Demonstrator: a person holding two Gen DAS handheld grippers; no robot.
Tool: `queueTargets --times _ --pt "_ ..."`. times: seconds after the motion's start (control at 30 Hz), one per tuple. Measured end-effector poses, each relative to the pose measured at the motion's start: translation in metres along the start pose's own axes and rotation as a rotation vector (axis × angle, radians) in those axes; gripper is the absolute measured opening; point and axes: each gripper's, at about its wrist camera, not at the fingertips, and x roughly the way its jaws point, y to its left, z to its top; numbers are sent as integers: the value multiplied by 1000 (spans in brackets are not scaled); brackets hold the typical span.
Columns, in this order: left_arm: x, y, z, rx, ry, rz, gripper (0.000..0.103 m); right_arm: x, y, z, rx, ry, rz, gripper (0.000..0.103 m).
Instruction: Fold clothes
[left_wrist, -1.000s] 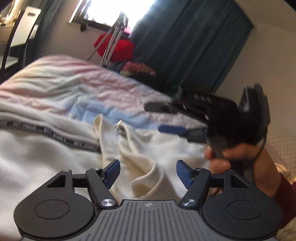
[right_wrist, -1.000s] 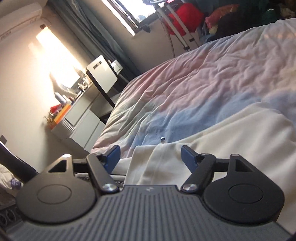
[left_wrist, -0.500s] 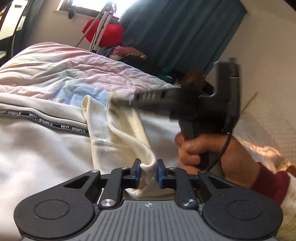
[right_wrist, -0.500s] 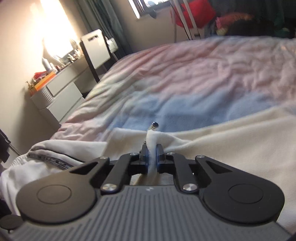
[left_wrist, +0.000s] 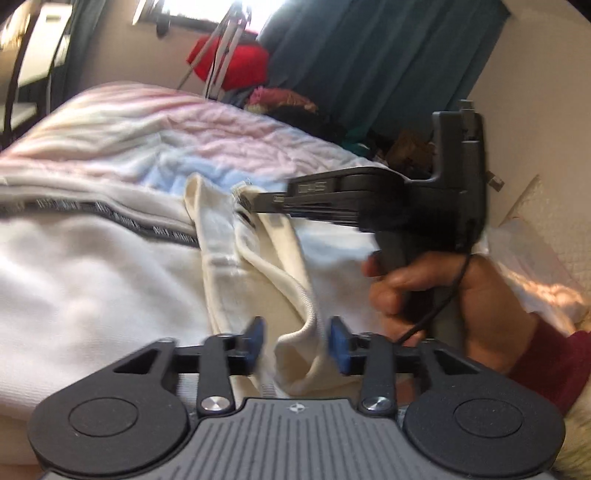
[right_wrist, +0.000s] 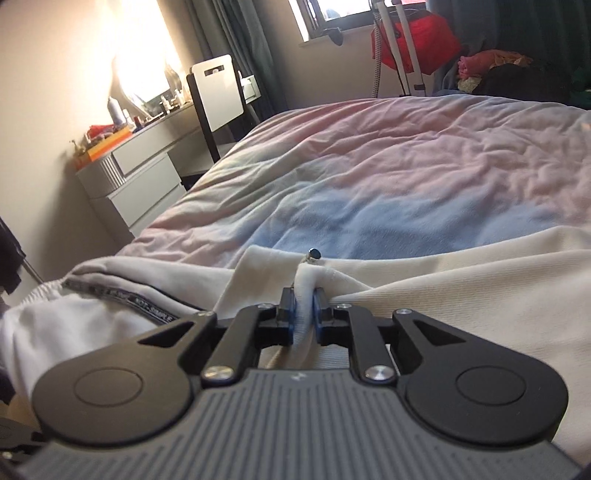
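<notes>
Our left gripper (left_wrist: 295, 341) has just let its fingers spread off the cream garment (left_wrist: 258, 273); our right gripper (right_wrist: 303, 312) stays pinching its collar, so we regrasp

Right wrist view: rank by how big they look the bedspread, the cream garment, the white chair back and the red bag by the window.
1. bedspread, largest.
2. cream garment, though it is nearest the camera, so its share is inflated.
3 and 4. red bag and white chair back look alike; both are far off, so no ranking between them.
</notes>
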Motion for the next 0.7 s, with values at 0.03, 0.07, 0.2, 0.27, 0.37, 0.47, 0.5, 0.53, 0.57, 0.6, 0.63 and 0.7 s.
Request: queueTargets --times 0.03,0.07,0.2,0.27,0.37,0.47,0.5,0.53,0.57,0.6,0.63,0.7 --pt "-5 -3 -1 21 -24 10 65 -8 -1 2 7 -14 -5 16" --pt "-9 -5 -2 43 -48 20 72 -17 -2 4 11 -32 -12 16" --pt "-24 -11 -3 87 -125 77 83 -59 -4 5 -7 -100 -55 45" --pt "-35 -7 -2 59 -155 106 86 -82 -5 4 -13 -137 -77 67" --pt "-52 -3 -1 17 -200 150 87 -115 -3 2 -24 -184 -84 84" --pt "-69 2 0 -25 -245 194 100 -142 2 -2 -29 -221 -81 87" --pt "-74 3 0 -39 -260 208 101 -148 3 -4 -32 -228 -82 91" --pt "-80 5 0 -53 -275 223 101 -153 5 -6 -36 -236 -83 91" --pt "-86 6 1 -68 -290 238 101 -159 7 -9 -39 -244 -85 91" --pt "-91 8 1 -82 -305 252 101 -165 8 -11 -43 -252 -86 91" --pt "-99 14 1 -126 -316 273 102 -170 10 -13 -46 -260 -87 91" --pt "-118 28 -2 -233 -343 319 102 -181 13 -18 -53 -275 -90 91"
